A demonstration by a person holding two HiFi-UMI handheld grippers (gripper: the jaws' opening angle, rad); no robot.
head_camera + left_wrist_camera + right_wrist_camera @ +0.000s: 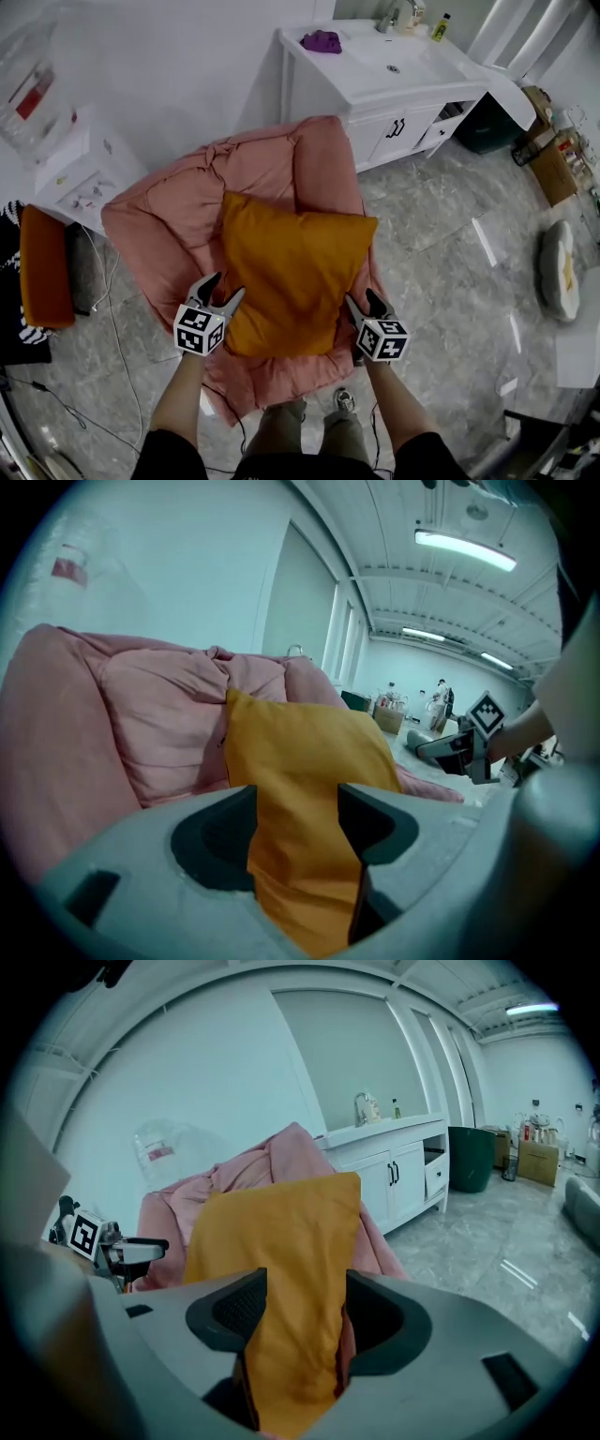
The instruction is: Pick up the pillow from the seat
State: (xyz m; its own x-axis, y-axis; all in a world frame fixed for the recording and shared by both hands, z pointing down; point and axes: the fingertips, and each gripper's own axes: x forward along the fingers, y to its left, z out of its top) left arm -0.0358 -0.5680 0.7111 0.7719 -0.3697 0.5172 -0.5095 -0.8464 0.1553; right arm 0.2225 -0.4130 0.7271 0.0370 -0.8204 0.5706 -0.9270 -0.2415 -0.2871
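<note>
An orange pillow (291,272) lies on the seat of a pink, soft armchair (169,211), leaning on its back. My left gripper (223,287) is at the pillow's near left corner and my right gripper (364,301) at its near right corner. In the left gripper view the pillow (300,747) fills the gap of the gripper (295,803), whose jaws stand wide. In the right gripper view the pillow's edge (281,1232) hangs between the jaws of the gripper (305,1288), with a sliver of pink showing beside the right pad. Both jaws are open around the fabric.
A white sink cabinet (375,80) with a purple cloth (322,40) stands behind the chair. A white water dispenser (80,173) and an orange cushion (42,267) are at the left, with a cable (112,328) on the marble floor. A grey cushion (560,272) lies at the right.
</note>
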